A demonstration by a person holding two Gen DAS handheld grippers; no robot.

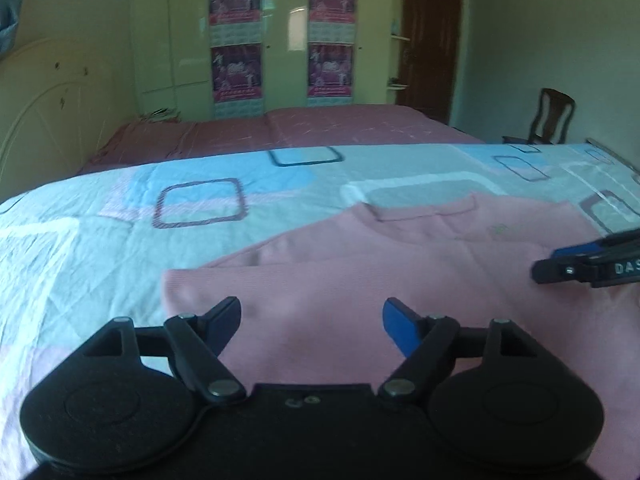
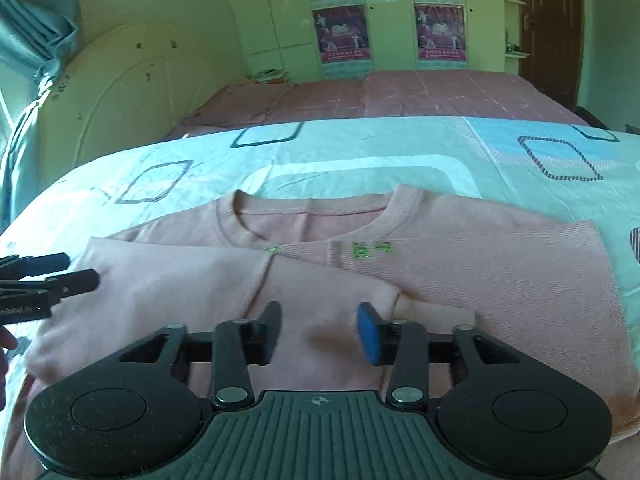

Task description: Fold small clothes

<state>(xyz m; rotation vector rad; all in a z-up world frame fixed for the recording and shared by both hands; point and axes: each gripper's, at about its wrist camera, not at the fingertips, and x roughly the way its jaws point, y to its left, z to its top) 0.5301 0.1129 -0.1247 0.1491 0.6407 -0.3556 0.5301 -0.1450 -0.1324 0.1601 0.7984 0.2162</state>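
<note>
A small pink sweater (image 2: 460, 264) lies flat on the patterned bedsheet (image 2: 360, 152), neck hole away from me, both sleeves folded across its front. It also shows in the left wrist view (image 1: 360, 280). My left gripper (image 1: 312, 324) is open and empty, just above the sweater's left part. Its fingers (image 2: 60, 272) enter the right wrist view from the left. My right gripper (image 2: 320, 332) is open and empty over the sweater's lower middle, above a folded sleeve. It shows at the right edge of the left wrist view (image 1: 584, 264).
The sheet (image 1: 120, 216) covers the work surface. Beyond it is a bed with a pink cover (image 1: 300, 128), a white headboard (image 2: 120, 92) at left, a wardrobe with posters (image 1: 280, 40), a wooden chair (image 1: 548, 120) and a door (image 2: 548, 28) at right.
</note>
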